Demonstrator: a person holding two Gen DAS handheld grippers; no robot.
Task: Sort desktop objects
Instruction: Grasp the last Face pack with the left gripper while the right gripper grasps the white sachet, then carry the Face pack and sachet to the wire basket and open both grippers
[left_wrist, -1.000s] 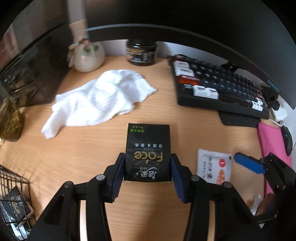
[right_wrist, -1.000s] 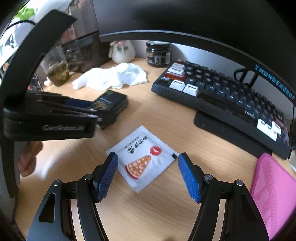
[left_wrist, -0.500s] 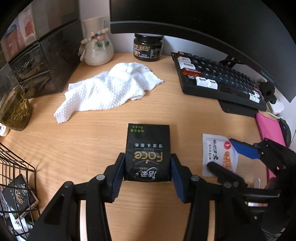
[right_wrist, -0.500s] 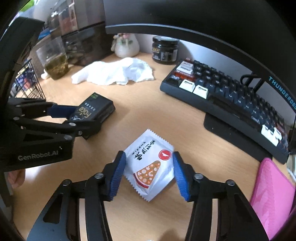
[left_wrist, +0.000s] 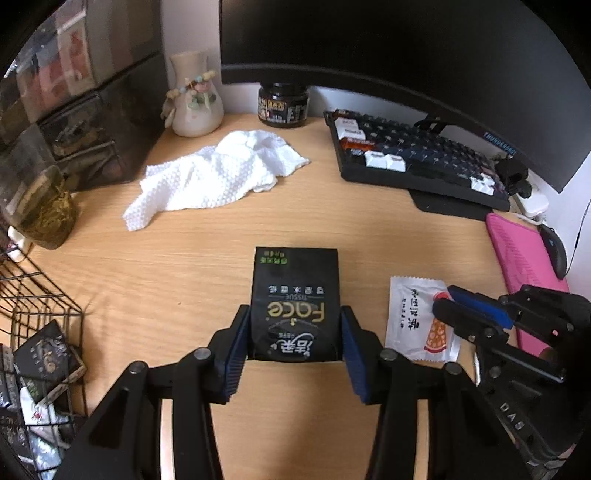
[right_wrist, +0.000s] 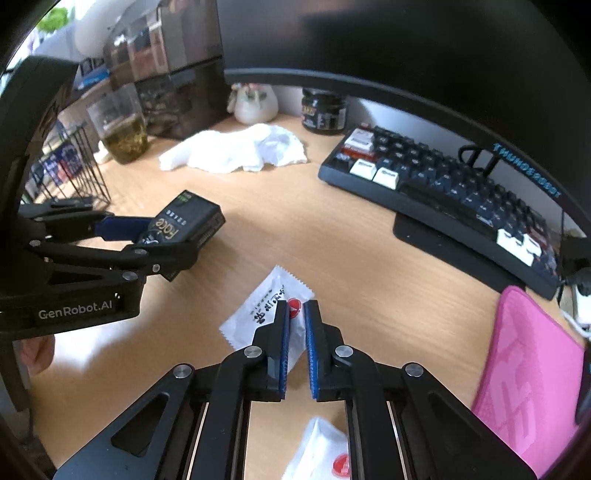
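Note:
My left gripper (left_wrist: 295, 321) is shut on a black "Face" tissue pack (left_wrist: 295, 280), pads pressing on its two long sides. The right wrist view shows that pack (right_wrist: 184, 221) held tilted, its far end off the desk. To its right lies a white sachet (left_wrist: 410, 310) with a red and orange print. My right gripper (right_wrist: 297, 306) is closing tight, and its blue pads pinch the sachet (right_wrist: 255, 317) at its right part. The sachet's near end is hidden behind the fingers.
A crumpled white cloth (left_wrist: 221, 173) lies at the back centre, a dark keyboard (left_wrist: 413, 155) under the monitor at the right. A pink pad (left_wrist: 517, 251) borders the right edge. A wire basket (left_wrist: 37, 332) holding packets and a glass of tea (left_wrist: 44, 206) stand left. Another sachet (right_wrist: 321, 450) lies below my right gripper.
The right gripper's jaws went from wide apart around the sachet to pinched on it. The left gripper drew back and slightly up with the tissue pack still in it.

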